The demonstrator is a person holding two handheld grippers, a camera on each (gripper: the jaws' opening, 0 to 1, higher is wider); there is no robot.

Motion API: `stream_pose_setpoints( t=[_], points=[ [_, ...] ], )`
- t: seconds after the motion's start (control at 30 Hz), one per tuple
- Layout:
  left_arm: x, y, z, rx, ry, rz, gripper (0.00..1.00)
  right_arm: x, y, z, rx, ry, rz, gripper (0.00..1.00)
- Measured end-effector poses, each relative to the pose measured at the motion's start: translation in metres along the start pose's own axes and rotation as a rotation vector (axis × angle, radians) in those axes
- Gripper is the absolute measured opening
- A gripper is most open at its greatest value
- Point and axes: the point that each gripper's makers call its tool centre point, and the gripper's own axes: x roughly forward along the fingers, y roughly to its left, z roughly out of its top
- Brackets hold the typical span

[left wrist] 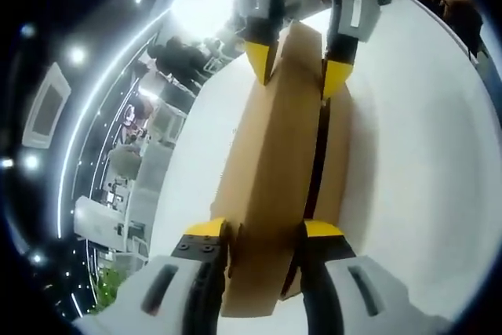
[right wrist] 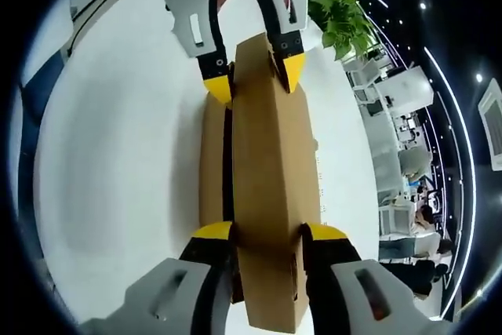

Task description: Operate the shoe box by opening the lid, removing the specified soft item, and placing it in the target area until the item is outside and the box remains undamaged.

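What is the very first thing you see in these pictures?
A long brown cardboard lid runs up the middle, lifted off the box below on a white table. The left gripper clamps its near end and the right gripper its far end. A green plant stands beyond.

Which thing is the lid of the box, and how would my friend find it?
Look at the big white table; one brown cardboard shoe box sits on it. Its lid is the wide brown flap raised off the box, pinched at one end by the left gripper and at the other by the right gripper. A dark gap separates it from the box.
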Motion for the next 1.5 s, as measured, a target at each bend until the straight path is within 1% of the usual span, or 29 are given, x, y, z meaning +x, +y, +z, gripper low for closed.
stream_pose_setpoints(
  t=[0.17,0.3,0.33,0.63,1.07,1.2,1.5],
  points=[
    [-0.002,0.002,0.002,0.001,-0.003,-0.009,0.35,-0.003,-0.003,0.000,-0.001,-0.004,-0.003,0.32],
    [-0.001,0.001,0.004,-0.007,0.000,-0.004,0.35,-0.003,-0.005,-0.001,-0.006,0.000,0.001,0.32],
    [-0.001,0.001,0.004,0.003,0.005,-0.001,0.35,-0.003,-0.005,-0.001,-0.009,0.000,0.001,0.32],
    [-0.002,0.005,0.003,-0.015,0.010,0.002,0.35,-0.002,-0.007,0.000,-0.011,0.005,0.001,0.32],
    [-0.002,0.012,0.008,-0.043,0.002,0.012,0.34,-0.003,-0.018,-0.002,-0.025,0.010,-0.010,0.31],
    [-0.003,0.015,0.010,-0.040,-0.006,0.012,0.34,-0.004,-0.022,-0.002,-0.027,0.008,-0.012,0.30],
    [-0.005,0.023,0.014,-0.052,-0.008,0.000,0.34,-0.008,-0.032,-0.002,-0.031,0.009,-0.023,0.30]
  ],
)
